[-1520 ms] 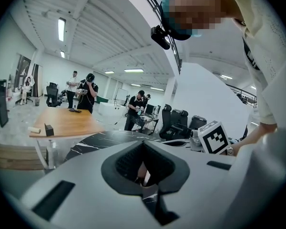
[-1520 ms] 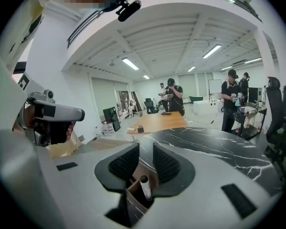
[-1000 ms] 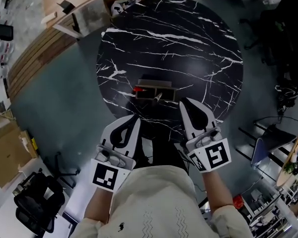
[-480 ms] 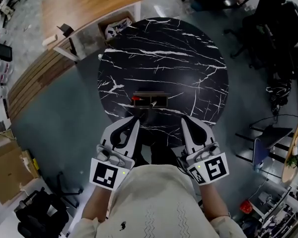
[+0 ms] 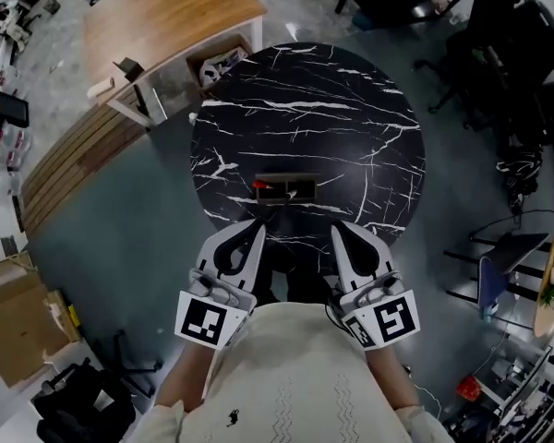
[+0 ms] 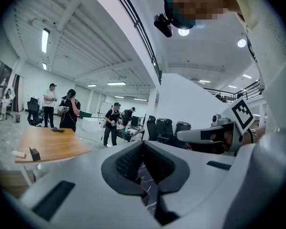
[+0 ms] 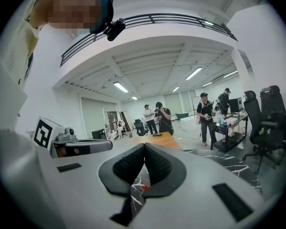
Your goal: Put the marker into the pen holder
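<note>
Person is standing over a round table (image 5: pixel 351 127), the top glossy black stone with thin white veins branching across it. Left gripper (image 5: pixel 255 230) and right gripper (image 5: pixel 338 233) are hovering side by side at the near rim. Both are smooth pale-grey shells tapering to points, each carrying a cube with a black-and-white square marker at the rear. Left gripper view: the ribbed dark pads (image 6: pixel 128 162) are meeting at the tips, jaws closed on nothing, leaving only a teardrop hollow behind the tips. Right gripper view: same ribbed pads (image 7: pixel 128 168), tips pressing together, nothing held. Pen holder (image 5: pixel 305 181), a low dark rectangular box, is sitting on the stone ahead of both jaw tips, between their two lines and apart from them. Marker (image 5: pixel 294 192) is showing as a slim pale stick, tilted, at the holder's middle. A small red piece (image 5: pixel 260 185) is lying at the holder's left end. Too small to tell whether the two are one object or how deep either sits. A wooden desk (image 5: pixel 166 17), matte brown with a curved edge, is standing beyond the table.
</note>
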`<state>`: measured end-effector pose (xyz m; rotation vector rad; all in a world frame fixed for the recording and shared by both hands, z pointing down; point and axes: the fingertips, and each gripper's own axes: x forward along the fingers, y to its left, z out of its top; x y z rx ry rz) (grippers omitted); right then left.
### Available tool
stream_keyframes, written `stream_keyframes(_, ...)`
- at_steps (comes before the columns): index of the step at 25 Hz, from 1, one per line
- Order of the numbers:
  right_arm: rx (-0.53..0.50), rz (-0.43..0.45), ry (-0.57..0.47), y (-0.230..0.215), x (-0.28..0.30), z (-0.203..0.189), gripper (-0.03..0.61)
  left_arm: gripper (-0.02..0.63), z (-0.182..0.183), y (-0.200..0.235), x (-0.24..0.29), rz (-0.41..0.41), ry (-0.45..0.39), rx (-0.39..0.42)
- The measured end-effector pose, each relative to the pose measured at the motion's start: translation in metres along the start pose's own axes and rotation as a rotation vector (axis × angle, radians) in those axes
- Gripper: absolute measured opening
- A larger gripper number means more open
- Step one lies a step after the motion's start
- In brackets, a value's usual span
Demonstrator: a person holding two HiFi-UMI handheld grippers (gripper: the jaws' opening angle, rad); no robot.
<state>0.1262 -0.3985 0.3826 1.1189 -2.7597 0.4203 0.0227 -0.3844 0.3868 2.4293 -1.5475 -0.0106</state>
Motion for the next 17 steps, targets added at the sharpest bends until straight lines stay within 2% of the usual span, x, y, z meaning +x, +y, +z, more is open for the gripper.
stream_keyframes(2,-0.007,-0.003,0.002,0.002,-0.001,0.000,0.018,0.012,-0.007,-0.002,-0.003,-0.010,0.026,0.007)
stream_keyframes(17,0.002,-0.016,0.023,-0.001,-0.006,-0.008,0.017,0.012,-0.010,-0.012,0.000,-0.015,0.009,-0.026)
